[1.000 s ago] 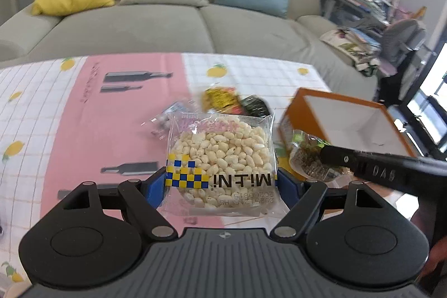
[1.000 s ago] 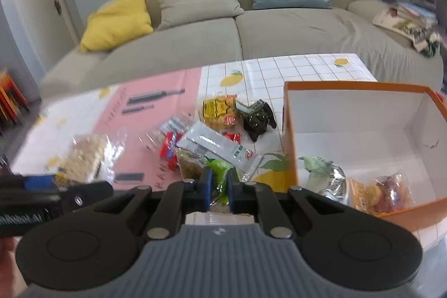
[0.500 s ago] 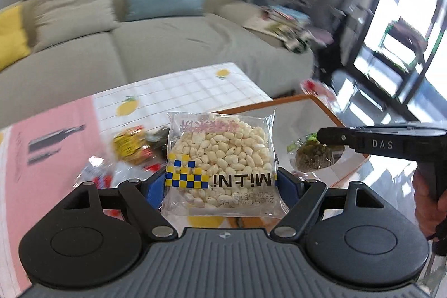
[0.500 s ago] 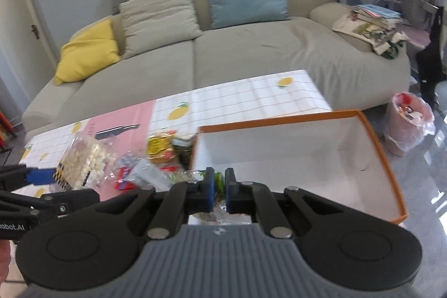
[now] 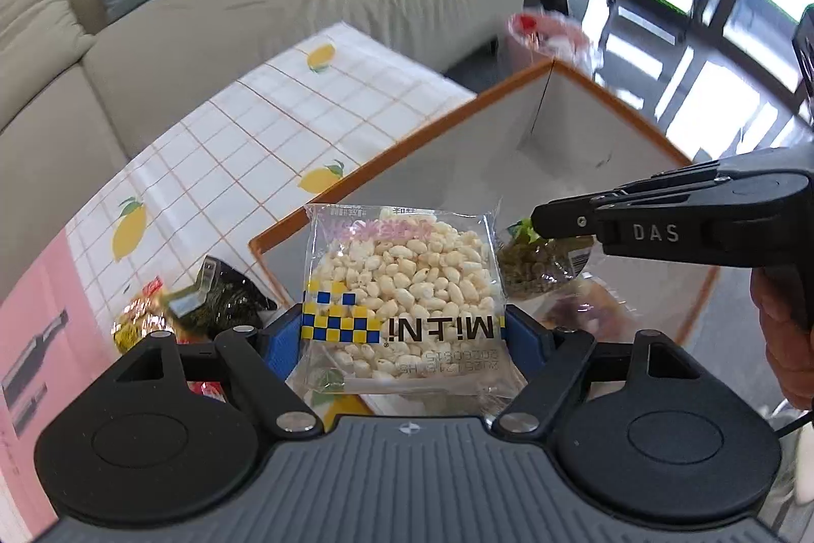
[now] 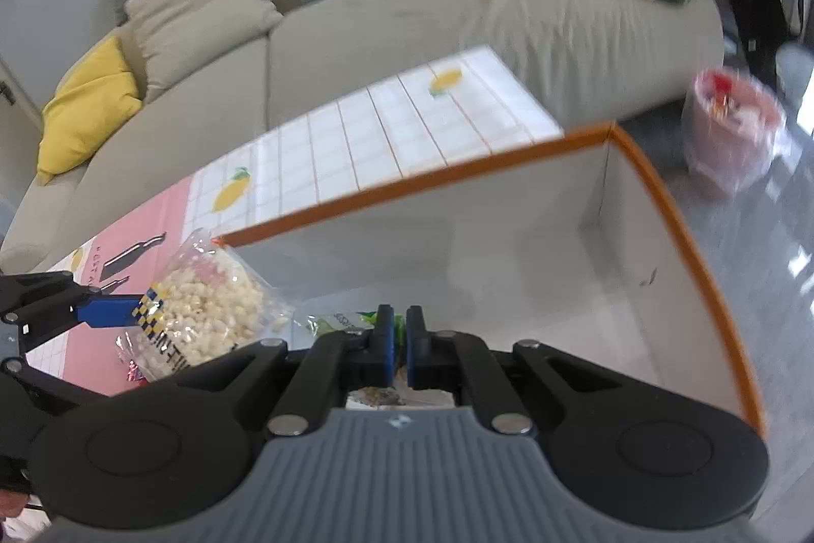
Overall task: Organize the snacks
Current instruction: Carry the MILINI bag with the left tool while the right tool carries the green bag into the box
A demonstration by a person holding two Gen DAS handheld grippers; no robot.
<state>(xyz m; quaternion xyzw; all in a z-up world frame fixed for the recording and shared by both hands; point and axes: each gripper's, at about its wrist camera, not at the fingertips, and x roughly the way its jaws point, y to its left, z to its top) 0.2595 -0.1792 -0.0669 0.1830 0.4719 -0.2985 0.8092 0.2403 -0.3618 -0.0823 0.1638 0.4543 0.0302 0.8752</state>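
1. Your left tongs (image 5: 402,329) grip the rice-puff bag (image 5: 402,283) wide, just over the box's (image 5: 600,146) near corner.
2. Your right tongs (image 6: 399,342) pinch the green packet (image 5: 539,263) narrow, above the box interior.
3. You are at the drop-off step: next, lower both inside the box, then release.

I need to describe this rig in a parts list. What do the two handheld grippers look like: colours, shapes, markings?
Both match. The left gripper has a ribbed grey body, two round black discs, black linkage arms with silver pivots, and blue fingers. The right gripper looks the same; from the side it is a slim black tool marked "DAS". A thin black cable hangs below its handle. No sleeve shows.
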